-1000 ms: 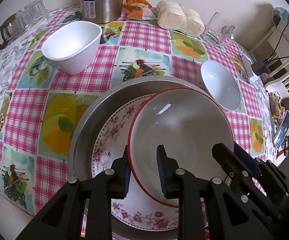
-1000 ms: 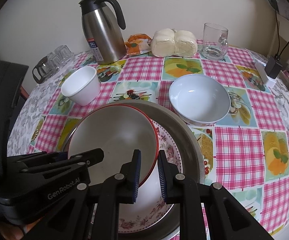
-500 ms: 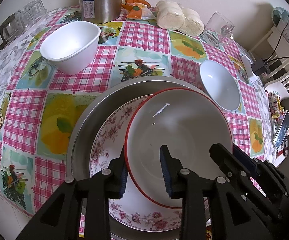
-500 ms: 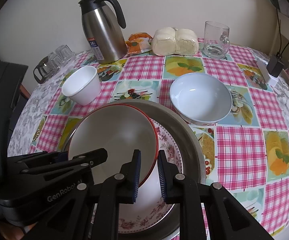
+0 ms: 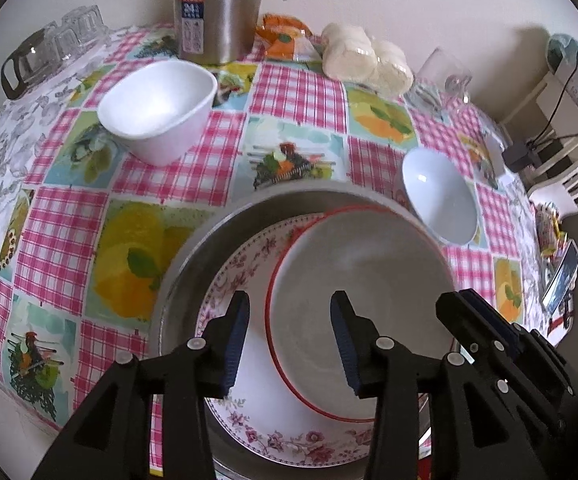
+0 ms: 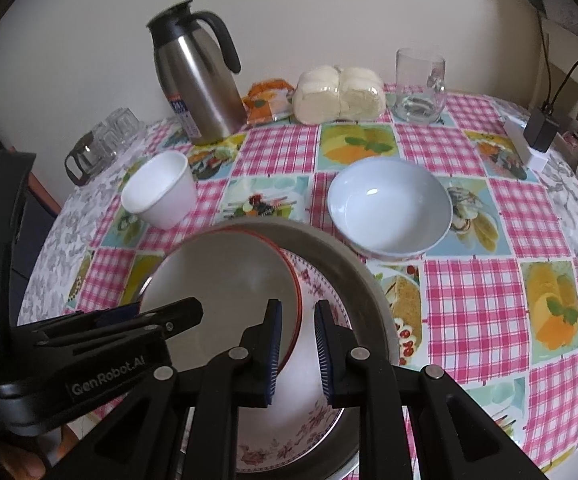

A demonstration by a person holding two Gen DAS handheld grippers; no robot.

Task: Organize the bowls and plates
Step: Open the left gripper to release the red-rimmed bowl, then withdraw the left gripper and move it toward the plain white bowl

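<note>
My left claw [image 5: 287, 342] has just been opening, its jaws now clear of the red-rimmed shallow bowl [image 5: 363, 312], nested in the floral plate [image 5: 249, 428] and steel basin [image 5: 193, 264]. My right claw [image 6: 296, 354] pinches the rim at 3 o'clock, steadying it on the desk [image 6: 477, 300].

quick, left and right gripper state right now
Left gripper: open, jaws just been opening, astride the red-rimmed bowl rim, not pressing.
Right gripper: shut on the red-rimmed bowl's rim.
</note>
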